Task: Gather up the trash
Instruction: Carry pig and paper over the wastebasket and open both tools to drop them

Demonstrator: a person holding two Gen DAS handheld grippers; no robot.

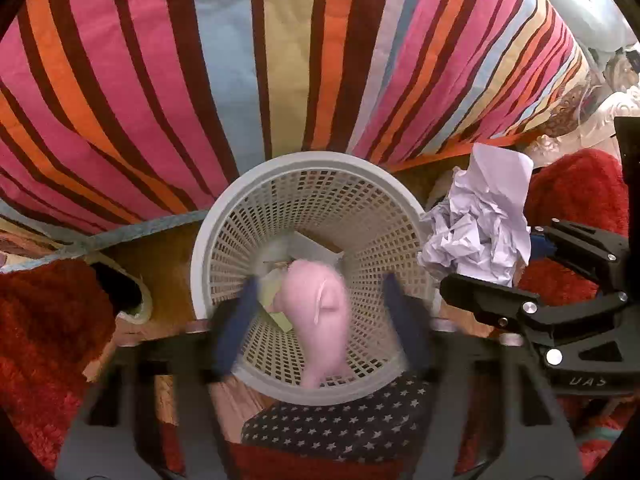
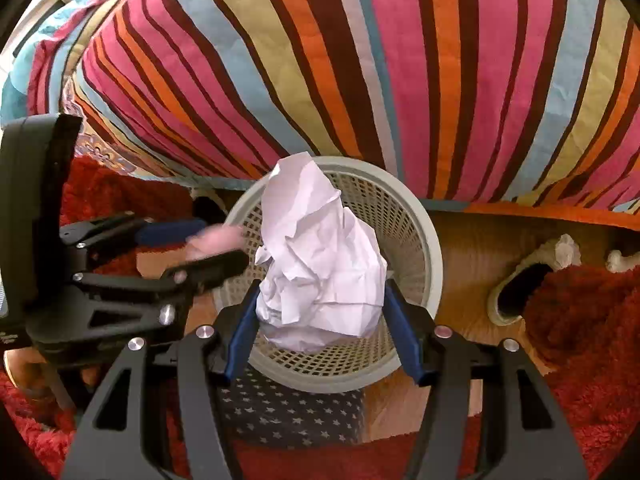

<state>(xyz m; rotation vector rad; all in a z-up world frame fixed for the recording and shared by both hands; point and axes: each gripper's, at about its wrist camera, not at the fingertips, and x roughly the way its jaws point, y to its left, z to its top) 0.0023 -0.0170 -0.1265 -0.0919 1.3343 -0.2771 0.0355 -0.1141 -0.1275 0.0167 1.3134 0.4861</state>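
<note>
A white mesh waste basket stands on the floor by a striped bedspread; it also shows in the right wrist view. My left gripper is open right above the basket, and a pink soft item, blurred, hangs free between its fingers inside the basket mouth. Papers lie at the basket bottom. My right gripper is shut on a crumpled white paper ball and holds it over the basket; that ball shows in the left wrist view just right of the rim.
The striped bedspread hangs behind the basket. Red shaggy rugs lie on both sides on a wooden floor. A slipper lies right of the basket. A star-patterned cloth lies in front of it.
</note>
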